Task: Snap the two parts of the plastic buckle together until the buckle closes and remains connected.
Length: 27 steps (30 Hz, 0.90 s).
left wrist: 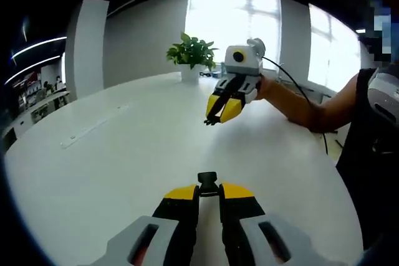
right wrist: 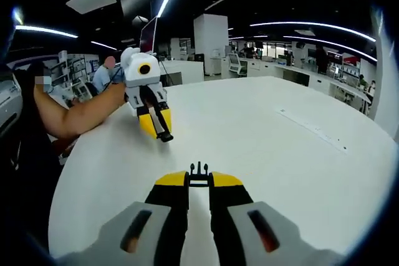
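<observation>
Left gripper (left wrist: 209,192) is pinched tight on the socket half of the buckle (left wrist: 207,180), held low over the white table (left wrist: 112,154). Right gripper (right wrist: 199,179) is clamped on the pronged half of the buckle (right wrist: 199,169) (prongs poking up past the tips). The two halves are well apart, facing each other above the tabletop. A potted plant (left wrist: 192,54) sits at the far edge.
</observation>
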Each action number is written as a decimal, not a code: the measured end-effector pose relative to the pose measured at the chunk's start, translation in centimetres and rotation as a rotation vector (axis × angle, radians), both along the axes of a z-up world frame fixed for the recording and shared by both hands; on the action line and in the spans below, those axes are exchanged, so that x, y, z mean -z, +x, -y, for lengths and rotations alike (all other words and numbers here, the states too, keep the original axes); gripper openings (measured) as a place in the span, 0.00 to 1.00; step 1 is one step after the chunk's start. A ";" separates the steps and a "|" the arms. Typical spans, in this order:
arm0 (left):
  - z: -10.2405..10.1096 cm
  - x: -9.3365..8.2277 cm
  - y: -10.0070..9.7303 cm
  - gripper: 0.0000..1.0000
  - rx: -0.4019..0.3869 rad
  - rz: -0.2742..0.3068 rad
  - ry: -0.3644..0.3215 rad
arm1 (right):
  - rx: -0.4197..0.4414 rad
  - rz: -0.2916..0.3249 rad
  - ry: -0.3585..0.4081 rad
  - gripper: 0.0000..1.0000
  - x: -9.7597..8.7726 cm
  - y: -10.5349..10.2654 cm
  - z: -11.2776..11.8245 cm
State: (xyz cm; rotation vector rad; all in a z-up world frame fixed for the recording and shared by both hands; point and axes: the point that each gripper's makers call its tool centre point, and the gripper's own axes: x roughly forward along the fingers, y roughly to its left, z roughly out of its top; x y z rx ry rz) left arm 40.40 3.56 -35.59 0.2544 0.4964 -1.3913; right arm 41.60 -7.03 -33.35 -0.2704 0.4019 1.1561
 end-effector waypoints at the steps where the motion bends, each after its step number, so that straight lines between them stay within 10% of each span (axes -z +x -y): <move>1: 0.0 0.0 0.0 0.11 0.005 0.008 0.002 | -0.002 0.004 -0.004 0.10 0.1 0.0 0.0; 27: 0.7 -1.6 -2.9 0.11 0.106 -0.008 -0.034 | -0.144 -0.015 -0.030 0.10 0.5 -2.7 -1.1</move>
